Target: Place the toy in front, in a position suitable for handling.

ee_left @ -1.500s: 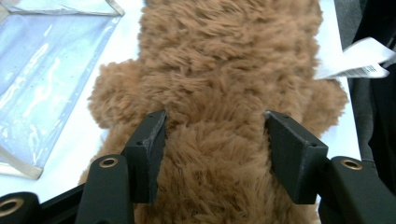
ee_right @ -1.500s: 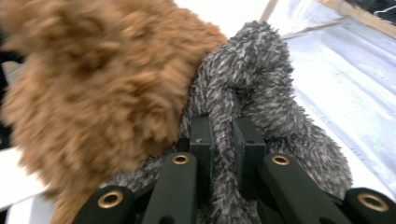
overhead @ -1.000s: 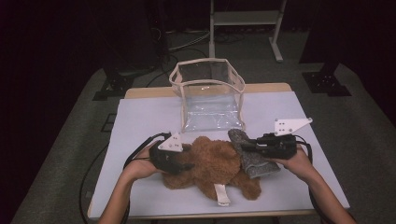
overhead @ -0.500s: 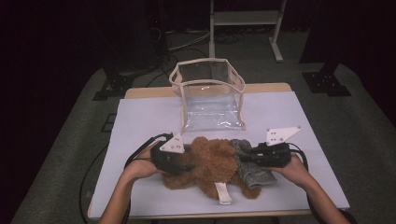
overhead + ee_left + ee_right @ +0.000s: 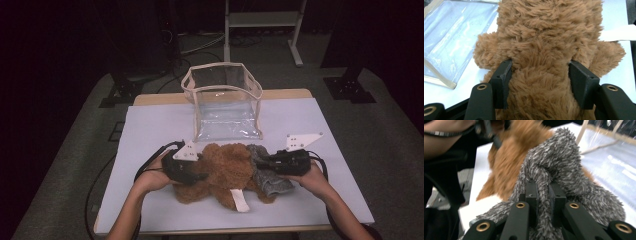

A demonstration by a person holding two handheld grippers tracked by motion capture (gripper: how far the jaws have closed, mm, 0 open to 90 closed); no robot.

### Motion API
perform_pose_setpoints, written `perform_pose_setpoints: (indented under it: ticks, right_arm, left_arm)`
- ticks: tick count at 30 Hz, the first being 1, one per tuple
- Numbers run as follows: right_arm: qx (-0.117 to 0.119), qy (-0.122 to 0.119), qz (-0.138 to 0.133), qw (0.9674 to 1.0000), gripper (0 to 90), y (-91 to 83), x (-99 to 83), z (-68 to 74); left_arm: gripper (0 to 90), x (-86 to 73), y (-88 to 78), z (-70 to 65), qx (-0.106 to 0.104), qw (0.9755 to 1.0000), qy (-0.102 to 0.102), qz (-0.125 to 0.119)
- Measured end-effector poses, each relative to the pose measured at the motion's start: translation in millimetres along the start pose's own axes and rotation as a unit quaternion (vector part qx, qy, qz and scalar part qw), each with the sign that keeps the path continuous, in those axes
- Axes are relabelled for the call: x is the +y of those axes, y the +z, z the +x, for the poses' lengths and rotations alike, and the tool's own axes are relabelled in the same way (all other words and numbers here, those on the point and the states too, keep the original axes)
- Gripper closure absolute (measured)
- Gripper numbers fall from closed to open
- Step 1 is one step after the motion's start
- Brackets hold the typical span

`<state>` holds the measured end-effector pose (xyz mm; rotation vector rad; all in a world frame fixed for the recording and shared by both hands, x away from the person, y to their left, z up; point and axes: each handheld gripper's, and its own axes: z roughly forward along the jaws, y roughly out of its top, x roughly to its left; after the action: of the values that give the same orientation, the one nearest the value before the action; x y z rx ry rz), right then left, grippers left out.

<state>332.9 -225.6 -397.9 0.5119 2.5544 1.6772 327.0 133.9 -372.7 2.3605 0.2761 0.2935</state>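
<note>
A brown plush bear point(image 5: 230, 170) lies near the table's front edge, with a white tag point(image 5: 241, 200) sticking out toward me. My left gripper point(image 5: 201, 175) is shut on its body from the left. In the left gripper view both pads press into the fur point(image 5: 544, 37), and the jaws point(image 5: 540, 72) have just closed a little further on it. My right gripper point(image 5: 262, 162) is shut on a grey fuzzy cloth point(image 5: 270, 181) at the bear's right side. In the right gripper view the grey pile point(image 5: 564, 165) bunches up between the shut jaws point(image 5: 543, 192), with the bear point(image 5: 511, 152) behind.
A clear plastic pouch with beige trim point(image 5: 225, 105) stands open at the table's middle back, just beyond the bear. In the left gripper view its transparent wall point(image 5: 449, 42) lies at the left. The white tabletop point(image 5: 150, 130) ends close behind the pouch, and dark floor surrounds it.
My right gripper has shifted slightly toward the front edge and left, taking the grey cloth with it. The left gripper has stayed on the bear.
</note>
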Motion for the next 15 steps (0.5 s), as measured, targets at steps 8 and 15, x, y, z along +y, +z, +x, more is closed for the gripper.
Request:
perform_pose_setpoints:
  ticks: [8, 15]
  right_arm:
    - [-0.021, -0.010, -0.003, 0.9997, 79.7, -9.3, 8.8, -3.5]
    - [-0.013, -0.029, -0.002, 0.9995, 79.8, 1.8, 23.7, -2.8]
  left_arm:
    - [41.2, -0.9, 0.7, -5.7, -0.022, 0.9990, 0.037, -0.007]
    - [41.0, -2.0, -0.4, -4.2, -0.016, 0.9993, 0.034, -0.006]
